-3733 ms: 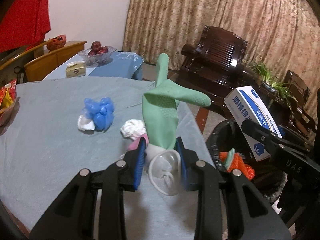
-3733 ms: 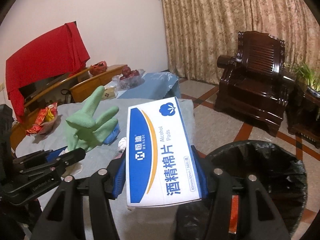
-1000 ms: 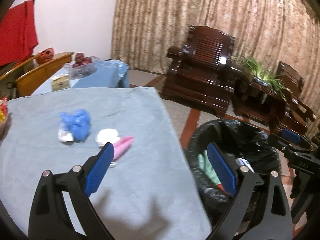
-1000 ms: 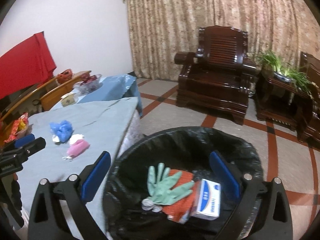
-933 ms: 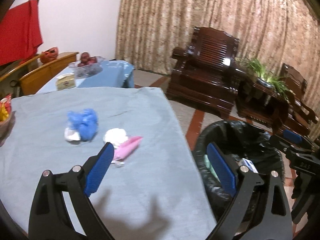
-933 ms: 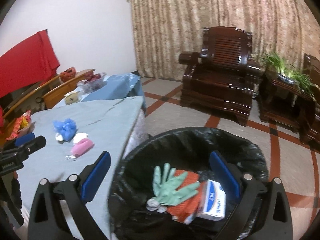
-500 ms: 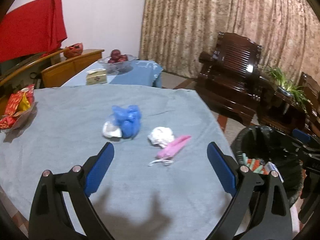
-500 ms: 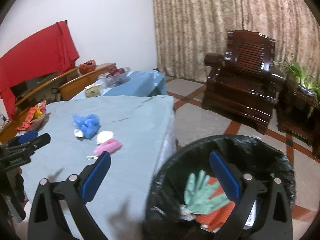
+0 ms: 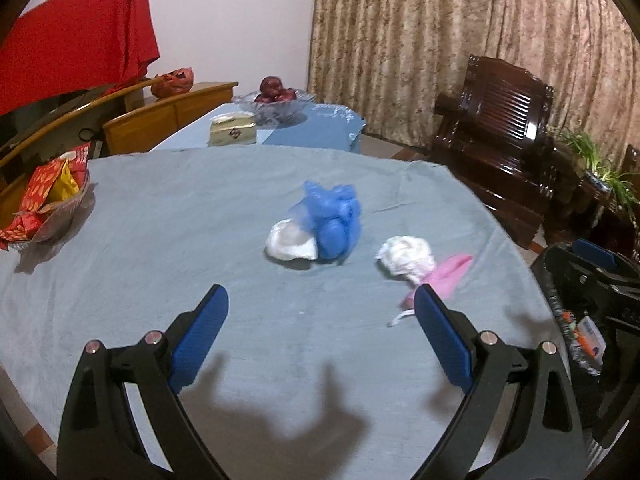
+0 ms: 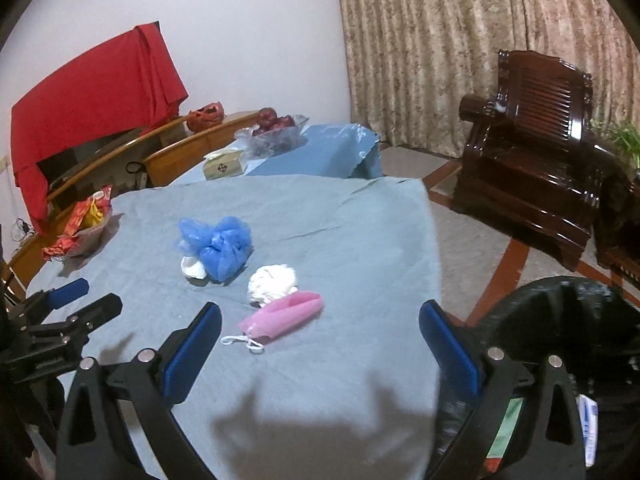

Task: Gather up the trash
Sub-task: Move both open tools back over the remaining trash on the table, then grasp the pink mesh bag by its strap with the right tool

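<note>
Both my tools empty: left tool [image 9: 320, 320] and right tool [image 10: 320, 336] spread wide above grey-blue cloth surface [image 10: 340, 240]. Crumpled blue plastic bag [image 10: 220, 246], white paper wad [image 10: 274, 278], pink pouch [image 10: 284, 314] lie mid-surface. Risk: pouch string snagging, thin bag slipping

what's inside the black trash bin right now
In the right wrist view the black trash bin shows slivers of a green item and a white box; the right hand-held gripper hides the rest.

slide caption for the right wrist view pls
Open right gripper over pink pouch, white wad and blue bag.
</note>
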Demonstrator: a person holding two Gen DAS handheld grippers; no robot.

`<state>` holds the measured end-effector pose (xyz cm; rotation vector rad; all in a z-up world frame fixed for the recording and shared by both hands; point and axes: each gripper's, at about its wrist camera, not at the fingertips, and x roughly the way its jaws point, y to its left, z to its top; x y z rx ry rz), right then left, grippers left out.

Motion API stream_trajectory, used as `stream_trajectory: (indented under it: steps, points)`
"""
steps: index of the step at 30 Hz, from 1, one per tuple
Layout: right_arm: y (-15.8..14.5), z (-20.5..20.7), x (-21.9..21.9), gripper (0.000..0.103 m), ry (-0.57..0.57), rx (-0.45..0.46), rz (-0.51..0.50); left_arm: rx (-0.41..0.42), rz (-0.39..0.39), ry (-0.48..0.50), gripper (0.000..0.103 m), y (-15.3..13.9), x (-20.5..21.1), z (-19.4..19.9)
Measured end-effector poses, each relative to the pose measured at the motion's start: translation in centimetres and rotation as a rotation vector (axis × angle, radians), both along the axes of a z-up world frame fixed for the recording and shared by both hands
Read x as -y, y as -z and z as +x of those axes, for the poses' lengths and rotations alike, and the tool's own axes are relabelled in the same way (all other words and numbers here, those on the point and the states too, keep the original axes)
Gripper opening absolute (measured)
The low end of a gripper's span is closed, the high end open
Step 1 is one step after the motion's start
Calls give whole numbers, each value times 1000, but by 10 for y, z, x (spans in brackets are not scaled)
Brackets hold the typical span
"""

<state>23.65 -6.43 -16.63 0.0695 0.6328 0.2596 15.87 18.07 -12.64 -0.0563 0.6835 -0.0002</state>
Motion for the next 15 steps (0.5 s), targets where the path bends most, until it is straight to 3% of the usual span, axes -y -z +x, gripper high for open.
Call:
stream_trajectory:
  steps: [15]
  points:
    - [67,53,-60,97,-2,-132,-55,-47,7,-54,91,35,-43,25]
